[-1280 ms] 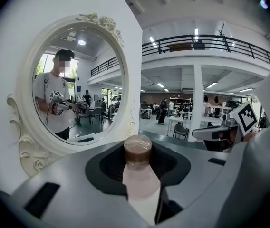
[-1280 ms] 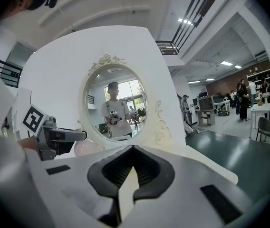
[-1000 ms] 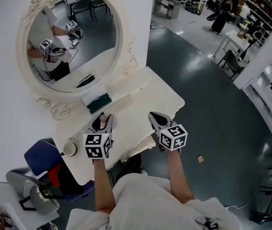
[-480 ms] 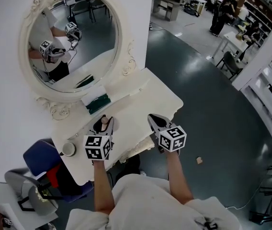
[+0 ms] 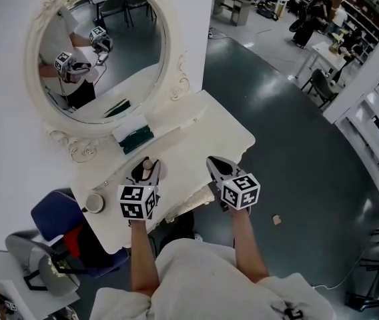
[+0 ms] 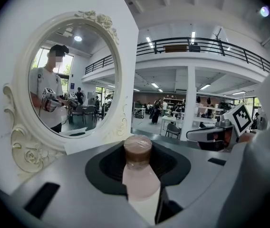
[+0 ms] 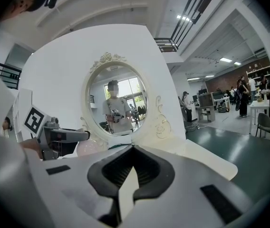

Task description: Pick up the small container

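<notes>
Seen through my headset feed: dark glossy floor spreads wide and open to the right of the oval mirror, which hangs in its ornate cream frame on a white wall panel. Directly below the mirror stands the cream dressing table, its right end meeting that open floor and its scalloped front edge lying farthest from the mirror, next to me. A blue chair sits below and left of the mirror, tight against the table's left end. A dark green and white box lies at the mirror's foot, and a small round cup rests lower left of it, close to the table's edge. The print I can make out is the black-and-white square patterns on the left marker cube and the right marker cube. The left gripper, below the mirror's lower rim, is clamped on the small container, a pale pink bottle with a brown cap pointing toward the jaw tips; its label, if any, is too small to read, and I cannot tell whether it is clear of the tabletop. The right gripper, lower right of the mirror over the table's front edge, holds its jaws narrow with nothing between them.
</notes>
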